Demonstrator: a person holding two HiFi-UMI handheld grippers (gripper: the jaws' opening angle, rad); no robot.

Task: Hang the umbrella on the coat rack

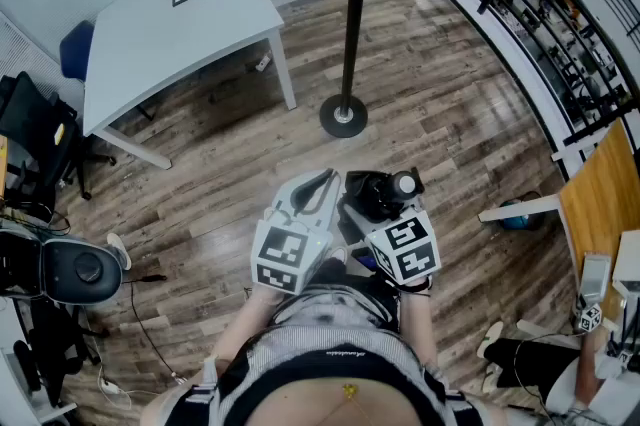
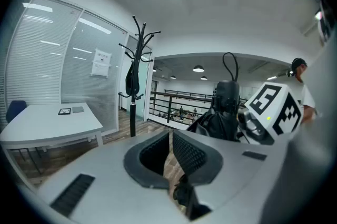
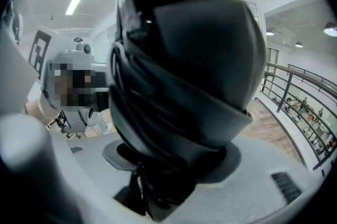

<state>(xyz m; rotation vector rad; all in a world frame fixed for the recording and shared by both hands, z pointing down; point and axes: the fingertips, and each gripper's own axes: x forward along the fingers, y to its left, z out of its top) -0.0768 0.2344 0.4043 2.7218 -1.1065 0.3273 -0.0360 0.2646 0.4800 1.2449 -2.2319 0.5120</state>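
The black coat rack (image 1: 350,24) stands on a round base on the wood floor, straight ahead of me; a dark item hangs at its top. In the left gripper view the coat rack (image 2: 135,86) is at the left, some way off. My right gripper (image 1: 388,206) is shut on the folded black umbrella (image 1: 378,191), held close to my body. In the right gripper view the umbrella (image 3: 179,75) fills the frame between the jaws of that gripper (image 3: 174,165). My left gripper (image 1: 322,182) is beside it, shut with nothing held; the same gripper (image 2: 171,149) shows only a thin slit.
A white table (image 1: 170,24) with a blue chair (image 1: 75,49) stands at the back left. A black railing (image 1: 540,24) curves along the right. An office chair (image 1: 70,269) is at my left, a wooden desk (image 1: 600,194) at my right.
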